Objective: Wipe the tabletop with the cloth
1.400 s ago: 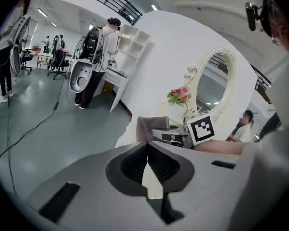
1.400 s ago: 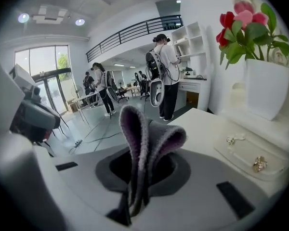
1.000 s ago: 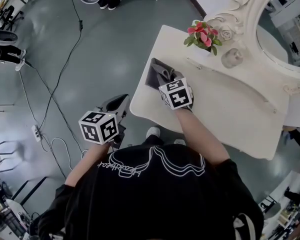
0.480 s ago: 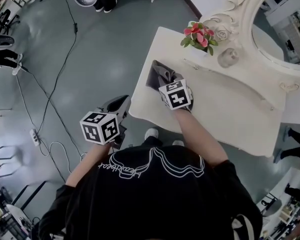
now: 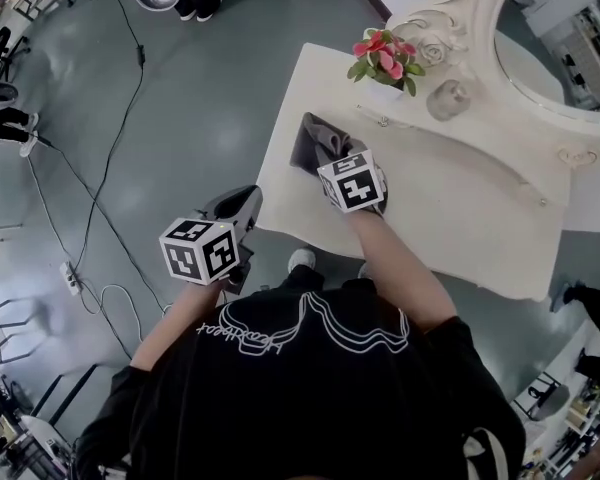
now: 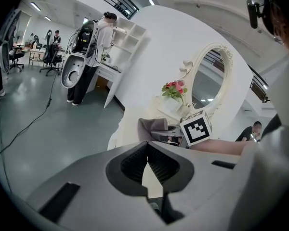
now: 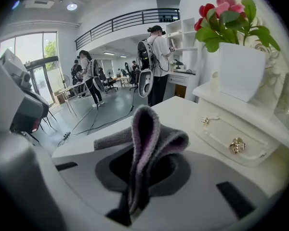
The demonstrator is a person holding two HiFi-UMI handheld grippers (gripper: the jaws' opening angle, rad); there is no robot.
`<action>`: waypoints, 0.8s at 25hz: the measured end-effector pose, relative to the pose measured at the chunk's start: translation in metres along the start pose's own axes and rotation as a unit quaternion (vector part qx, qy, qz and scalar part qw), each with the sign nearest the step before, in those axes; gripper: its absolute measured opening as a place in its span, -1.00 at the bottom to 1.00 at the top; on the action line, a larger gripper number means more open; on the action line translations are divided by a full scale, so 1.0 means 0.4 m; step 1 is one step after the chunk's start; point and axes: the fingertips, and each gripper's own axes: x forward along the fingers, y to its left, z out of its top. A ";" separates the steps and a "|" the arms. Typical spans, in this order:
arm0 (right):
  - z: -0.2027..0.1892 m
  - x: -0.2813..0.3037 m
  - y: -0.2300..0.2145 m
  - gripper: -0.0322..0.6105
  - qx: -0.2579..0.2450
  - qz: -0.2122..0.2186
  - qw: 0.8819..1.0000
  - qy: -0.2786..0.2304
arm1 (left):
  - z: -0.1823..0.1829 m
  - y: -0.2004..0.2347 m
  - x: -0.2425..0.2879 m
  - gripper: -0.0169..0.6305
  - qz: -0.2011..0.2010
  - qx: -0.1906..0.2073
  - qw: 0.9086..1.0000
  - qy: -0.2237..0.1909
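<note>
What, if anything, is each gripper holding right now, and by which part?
The right gripper pinches the grey cloth by a bunched-up fold between its jaws. The left gripper is shut on nothing.

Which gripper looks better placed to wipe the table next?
Right. The right gripper is shut on the grey cloth over the tabletop; the left gripper is shut, empty, off the table's edge.

**Count of things at the desk**

There is one desk (image 5: 450, 233), one grey cloth (image 5: 308, 140), one potted flower plant (image 5: 383, 60), one small glass ornament (image 5: 448, 99) and one oval mirror (image 5: 555, 43). The gold drawer knobs number two: one knob (image 7: 237, 145) and a second knob (image 7: 203, 121). The hand-held grippers number two: the left hand-held gripper (image 5: 242, 200) and the right hand-held gripper (image 5: 332, 160).
</note>
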 end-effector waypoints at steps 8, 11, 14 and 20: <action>-0.048 -0.047 -0.055 -0.73 0.011 -0.006 1.000 0.002 | -0.008 -0.067 0.036 -0.93 -0.008 0.013 1.000 0.009; -0.065 -0.068 -0.080 -0.73 0.011 -0.007 1.000 0.001 | -0.008 -0.098 0.053 -0.93 -0.009 0.016 1.000 0.008; -0.082 -0.090 -0.104 -0.73 0.013 -0.009 1.000 0.000 | -0.016 -0.130 0.066 -0.93 -0.009 0.018 1.000 0.010; -0.131 -0.141 -0.153 -0.73 0.016 -0.009 1.000 0.003 | -0.041 -0.198 0.094 -0.93 -0.006 0.017 1.000 0.013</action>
